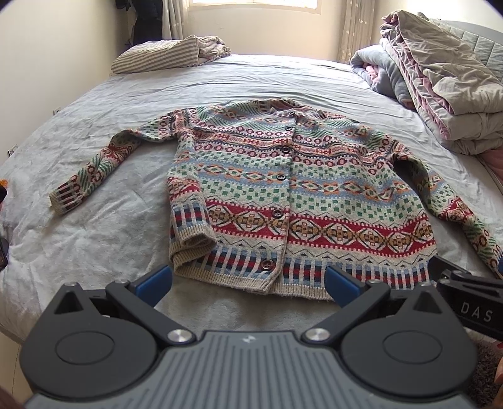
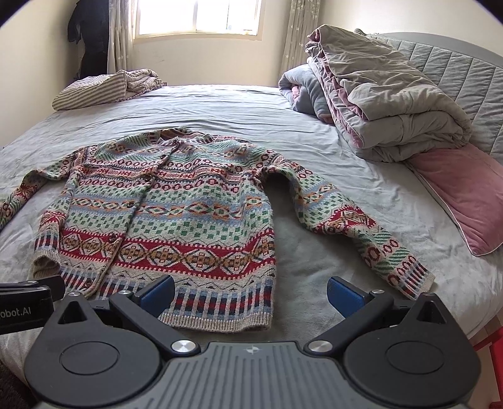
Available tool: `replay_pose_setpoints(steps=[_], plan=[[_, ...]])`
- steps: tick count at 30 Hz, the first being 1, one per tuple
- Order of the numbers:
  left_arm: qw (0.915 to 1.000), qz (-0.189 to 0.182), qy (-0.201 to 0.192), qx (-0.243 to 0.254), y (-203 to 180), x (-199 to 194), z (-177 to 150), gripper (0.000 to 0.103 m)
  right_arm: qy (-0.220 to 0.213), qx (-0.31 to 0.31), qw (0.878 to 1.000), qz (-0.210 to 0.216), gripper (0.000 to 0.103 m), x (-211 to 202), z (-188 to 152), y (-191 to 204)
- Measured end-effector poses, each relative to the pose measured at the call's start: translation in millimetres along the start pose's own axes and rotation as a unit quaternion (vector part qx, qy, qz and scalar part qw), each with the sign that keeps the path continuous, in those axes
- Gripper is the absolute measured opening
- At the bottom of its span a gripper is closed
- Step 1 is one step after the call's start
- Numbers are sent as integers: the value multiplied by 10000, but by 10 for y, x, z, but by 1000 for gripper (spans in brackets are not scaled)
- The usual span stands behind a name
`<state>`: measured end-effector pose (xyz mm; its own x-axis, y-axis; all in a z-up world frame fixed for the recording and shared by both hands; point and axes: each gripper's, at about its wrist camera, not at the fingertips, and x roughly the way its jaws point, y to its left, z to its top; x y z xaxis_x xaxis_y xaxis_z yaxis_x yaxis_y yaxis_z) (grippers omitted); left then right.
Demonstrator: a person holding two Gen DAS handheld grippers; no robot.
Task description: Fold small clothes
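Cardigan point(image 1: 283, 195), knitted in bands of red, green and blue, lies buttoned and face up near the foot of a bed point(image 1: 94, 226) covered with a grey sheet, its hem toward the cameras and both sleeves spread out to the sides, the lower left corner of the hem turned up in a small roll. Left tongs point(image 1: 248, 284) hang just short of the hem with their blue pads wide apart and nothing between them; right tongs point(image 2: 250, 294) hover over the hem's right end, likewise spread and empty. No fold appears to have been made yet, so the job looks to be at its start. A tidy first fold would likely call for flattening the rolled corner, then pinching one sleeve near its cuff and carrying it across the chest, keeping the knit low to the sheet so the body does not drag or bunch. Beyond the garment, a folded quilt point(image 2: 386, 103) sits stacked on the right above a pink pillow point(image 2: 465, 195), and a striped pillow point(image 1: 157, 58) rests at the far left below a bright window point(image 2: 198, 15).
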<state>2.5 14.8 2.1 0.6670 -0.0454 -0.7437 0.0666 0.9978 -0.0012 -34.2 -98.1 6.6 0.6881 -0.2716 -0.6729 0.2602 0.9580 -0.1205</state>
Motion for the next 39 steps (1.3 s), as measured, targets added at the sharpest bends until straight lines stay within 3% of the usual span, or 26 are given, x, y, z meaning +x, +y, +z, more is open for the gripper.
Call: replay_pose_setpoints(steps=[39], plan=[[9999, 12, -9, -101, 71, 37, -13, 102, 41, -97, 9999, 46, 103, 1, 15, 67]])
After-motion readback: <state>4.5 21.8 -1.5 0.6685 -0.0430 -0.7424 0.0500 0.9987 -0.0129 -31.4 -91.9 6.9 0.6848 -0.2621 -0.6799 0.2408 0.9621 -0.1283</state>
